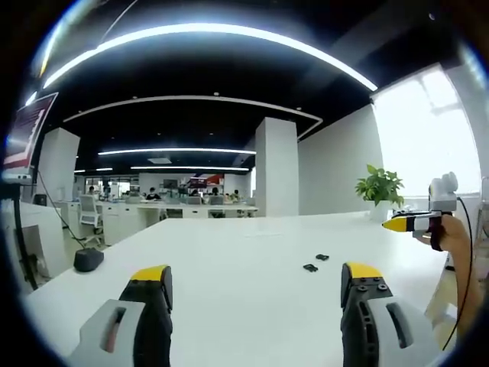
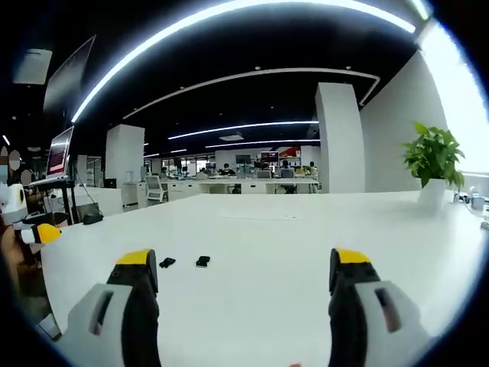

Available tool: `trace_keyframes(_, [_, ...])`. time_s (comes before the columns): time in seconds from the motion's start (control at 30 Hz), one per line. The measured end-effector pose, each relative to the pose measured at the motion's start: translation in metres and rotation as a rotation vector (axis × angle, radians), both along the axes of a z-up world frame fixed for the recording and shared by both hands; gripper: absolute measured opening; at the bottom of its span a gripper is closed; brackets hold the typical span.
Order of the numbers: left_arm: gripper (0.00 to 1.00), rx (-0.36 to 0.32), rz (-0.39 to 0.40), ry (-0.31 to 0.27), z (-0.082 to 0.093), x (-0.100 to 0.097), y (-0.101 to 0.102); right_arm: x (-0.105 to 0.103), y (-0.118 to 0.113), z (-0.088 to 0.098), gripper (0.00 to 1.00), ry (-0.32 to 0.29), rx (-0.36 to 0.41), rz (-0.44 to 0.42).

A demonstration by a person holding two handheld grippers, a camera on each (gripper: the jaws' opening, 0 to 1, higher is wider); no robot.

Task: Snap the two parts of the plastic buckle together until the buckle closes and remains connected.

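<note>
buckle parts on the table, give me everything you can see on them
Two small black buckle parts, plastic by the look, lie flat on the white table, side by side with a clear gap between them, not joined. In the right gripper view they sit left of centre, beyond the left jaw's yellow tip. Nothing touches them but the table. Too small to make out prongs or which half is which.

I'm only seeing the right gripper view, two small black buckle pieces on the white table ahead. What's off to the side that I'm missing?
Observer: In the left gripper view, a dark mouse-like object lies near the table's edge, well apart from the buckle pieces.
Operator: Is the left claw holding anything?
Observer: No. The left claw is open and empty, its jaws wide apart, with the pieces lying on the table beyond it.
Operator: Can you see my right claw from there?
Observer: Yes, its yellow tip shows past the table's right edge, below the potted plant.
</note>
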State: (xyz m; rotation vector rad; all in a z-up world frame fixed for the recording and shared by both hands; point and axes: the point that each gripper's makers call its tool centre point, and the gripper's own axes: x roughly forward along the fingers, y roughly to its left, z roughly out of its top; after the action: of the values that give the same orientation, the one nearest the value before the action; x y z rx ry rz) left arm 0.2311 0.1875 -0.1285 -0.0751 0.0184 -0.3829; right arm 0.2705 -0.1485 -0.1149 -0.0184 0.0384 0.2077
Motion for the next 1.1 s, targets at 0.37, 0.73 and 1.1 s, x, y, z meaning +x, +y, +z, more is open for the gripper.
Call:
trace_keyframes(0.37, [0.93,0.004,-0.002,0.005,-0.002,0.001,0.000,0.011,0.009,-0.005,0.94,-0.012,0.028,0.040])
trace_keyframes(0.73, [0.93,0.003,-0.001,0.007,-0.003,0.000,0.001,0.023,0.027,-0.007,0.98,-0.037,0.014,0.076])
trace_keyframes(1.1, [0.93,0.002,-0.001,0.009,-0.004,0.000,0.001,0.030,0.032,-0.016,0.99,-0.012,0.023,0.083])
